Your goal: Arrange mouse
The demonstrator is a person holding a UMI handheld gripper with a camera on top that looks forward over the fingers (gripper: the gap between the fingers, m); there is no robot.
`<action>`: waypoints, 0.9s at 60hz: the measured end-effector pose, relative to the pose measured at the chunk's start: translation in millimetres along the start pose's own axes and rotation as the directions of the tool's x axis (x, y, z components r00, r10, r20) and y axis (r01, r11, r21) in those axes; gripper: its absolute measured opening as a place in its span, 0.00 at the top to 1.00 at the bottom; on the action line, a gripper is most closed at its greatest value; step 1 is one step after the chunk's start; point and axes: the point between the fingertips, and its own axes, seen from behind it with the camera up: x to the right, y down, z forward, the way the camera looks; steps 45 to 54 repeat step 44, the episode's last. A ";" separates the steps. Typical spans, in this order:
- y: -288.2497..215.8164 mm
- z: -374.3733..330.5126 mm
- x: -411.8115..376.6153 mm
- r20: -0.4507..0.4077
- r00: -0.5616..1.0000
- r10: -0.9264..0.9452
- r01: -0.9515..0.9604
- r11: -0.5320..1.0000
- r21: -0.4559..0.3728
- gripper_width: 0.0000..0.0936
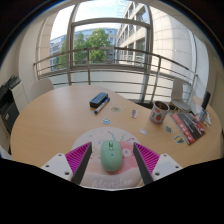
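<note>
A mint-green computer mouse (110,153) lies between my two fingers, with a gap on each side. It rests on a pale pink printed mat (110,176) at the near edge of a round wooden table (60,120). My gripper (111,160) is open, with its magenta pads (80,156) on either side of the mouse and not touching it. The mouse points away from me, towards the middle of the table.
A black boxy object (98,100) lies at the far side of the table. A reddish mug (160,112) and colourful printed papers (190,124) are at the right. A few small bits lie mid-table. A railing and windows stand beyond.
</note>
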 end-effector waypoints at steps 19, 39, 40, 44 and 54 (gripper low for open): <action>-25.5 -132.3 -1.4 -0.016 1.000 -0.007 0.008 0.999 0.054 0.09; 16.5 -220.7 -1.9 -0.008 1.000 -0.029 0.030 0.998 0.056 0.09; 17.4 -222.8 -2.5 -0.006 0.999 -0.032 0.032 0.998 0.057 0.09; 21.5 -229.3 -5.0 0.004 0.999 -0.039 0.039 0.998 0.055 0.10; 21.5 -229.3 -5.0 0.004 0.999 -0.039 0.039 0.998 0.055 0.10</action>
